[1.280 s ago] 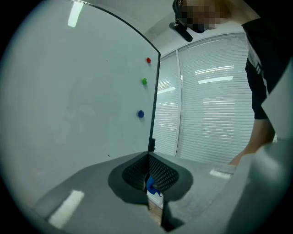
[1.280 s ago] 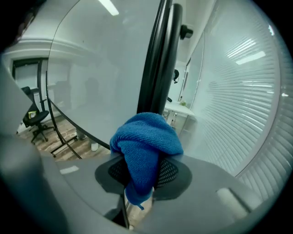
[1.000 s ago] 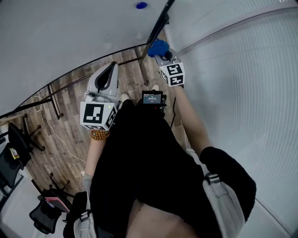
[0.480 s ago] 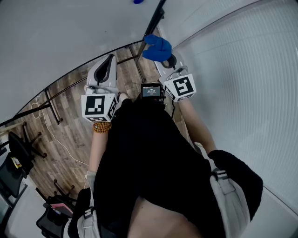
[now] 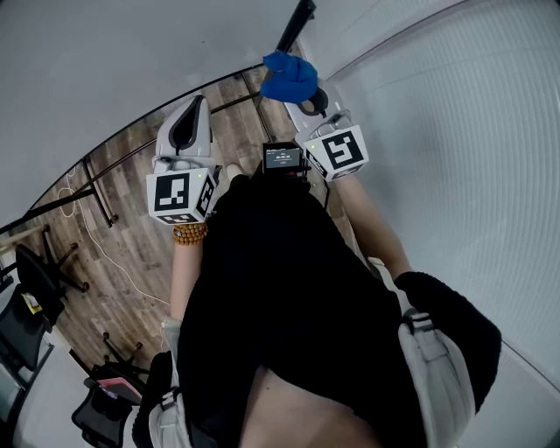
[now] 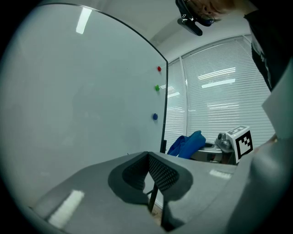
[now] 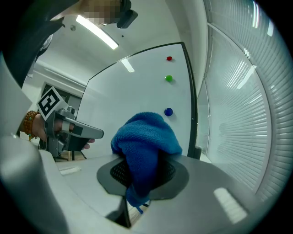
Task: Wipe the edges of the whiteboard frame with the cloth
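A blue cloth (image 7: pixel 144 144) is bunched between the jaws of my right gripper (image 7: pixel 143 170), which is shut on it. In the head view the cloth (image 5: pixel 289 76) sits just below the whiteboard's black frame edge (image 5: pixel 297 22); whether they touch is unclear. In the right gripper view that black frame edge (image 7: pixel 192 96) runs upward just right of the cloth, beside the whiteboard (image 7: pixel 132 91). My left gripper (image 6: pixel 149 159) is shut on nothing and points at the whiteboard face (image 6: pixel 68 91), left of the cloth (image 6: pixel 187 144).
Red (image 7: pixel 169 58), green (image 7: pixel 168 78) and blue (image 7: pixel 168 111) magnets sit on the board near its right edge. Window blinds (image 5: pixel 455 131) fill the right side. Below are a wooden floor (image 5: pixel 122 227), the board's black stand legs (image 5: pixel 96 188) and office chairs (image 5: pixel 35 271).
My right gripper has turned and carried the cloth a little up toward the black frame edge. The left gripper has drifted slightly up and left.
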{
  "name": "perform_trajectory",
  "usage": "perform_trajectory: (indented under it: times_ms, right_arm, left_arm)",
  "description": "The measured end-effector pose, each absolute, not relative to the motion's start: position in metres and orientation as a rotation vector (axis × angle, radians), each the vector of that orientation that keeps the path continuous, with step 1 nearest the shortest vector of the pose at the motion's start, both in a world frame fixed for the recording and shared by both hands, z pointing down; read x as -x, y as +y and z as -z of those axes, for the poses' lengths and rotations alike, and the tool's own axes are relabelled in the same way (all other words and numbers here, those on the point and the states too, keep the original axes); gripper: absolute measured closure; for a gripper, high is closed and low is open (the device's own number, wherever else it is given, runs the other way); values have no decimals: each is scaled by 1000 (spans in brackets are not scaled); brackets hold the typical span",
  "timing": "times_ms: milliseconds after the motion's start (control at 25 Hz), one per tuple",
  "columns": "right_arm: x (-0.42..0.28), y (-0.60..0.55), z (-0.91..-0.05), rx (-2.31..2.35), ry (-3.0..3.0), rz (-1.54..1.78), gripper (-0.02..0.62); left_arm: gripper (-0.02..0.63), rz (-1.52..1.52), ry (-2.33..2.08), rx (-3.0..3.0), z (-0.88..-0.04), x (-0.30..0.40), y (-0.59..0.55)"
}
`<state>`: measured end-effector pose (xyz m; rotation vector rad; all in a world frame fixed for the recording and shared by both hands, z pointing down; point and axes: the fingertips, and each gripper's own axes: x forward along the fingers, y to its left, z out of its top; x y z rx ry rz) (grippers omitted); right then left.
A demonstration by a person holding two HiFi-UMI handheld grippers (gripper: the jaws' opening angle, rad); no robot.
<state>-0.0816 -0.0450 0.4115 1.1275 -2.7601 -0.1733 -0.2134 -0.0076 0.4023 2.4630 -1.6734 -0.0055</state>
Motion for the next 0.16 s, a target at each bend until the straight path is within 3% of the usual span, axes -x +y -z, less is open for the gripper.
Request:
perform_trajectory:
  times_ms: [160]
  right_arm:
    - [98,-51,-444,-1111,-2772,181,515]
  left_arm:
    - [606,-5,-1676,-2459,-435,225,-14]
